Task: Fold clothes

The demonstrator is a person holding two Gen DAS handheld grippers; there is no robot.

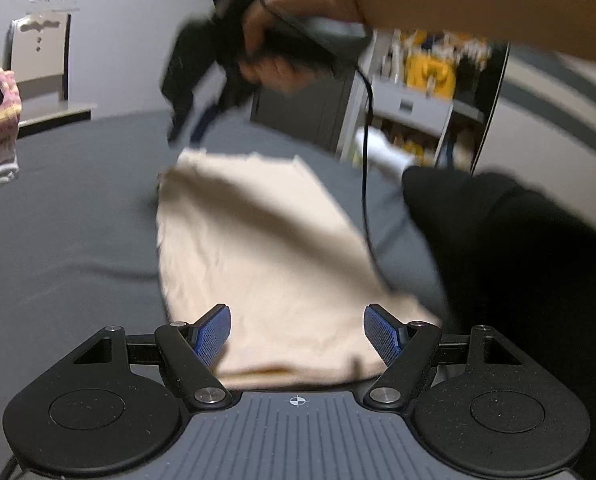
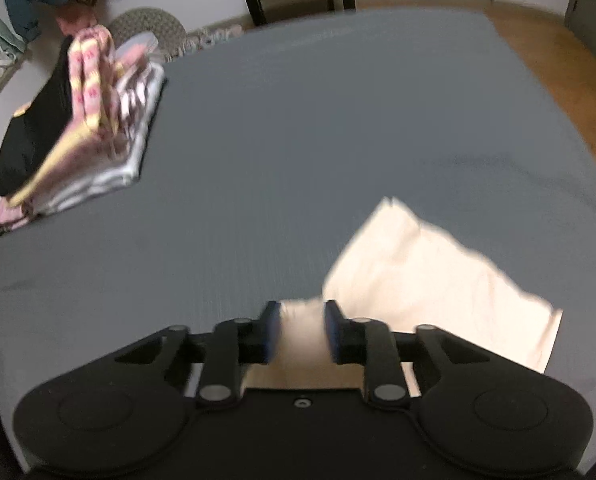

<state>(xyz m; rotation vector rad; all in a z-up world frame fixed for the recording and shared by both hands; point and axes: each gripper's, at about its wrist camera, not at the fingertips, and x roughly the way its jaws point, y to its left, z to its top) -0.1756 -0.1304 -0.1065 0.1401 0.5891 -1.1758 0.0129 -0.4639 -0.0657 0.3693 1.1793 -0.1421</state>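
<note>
two grippers: one cream garment [image 1: 258,248], part folded on the grey bed [image 1: 66,240]
left gripper [image 1: 298,336]: spread wide, empty, low over the near hem, likely to pin it
right gripper [image 2: 299,330]: pinching a cream fold, lifted to carry it across
right hand [image 1: 274,56]: raised at 12 o'clock, forearm level
folded pile [image 2: 110,128]: at 10 o'clock
</note>
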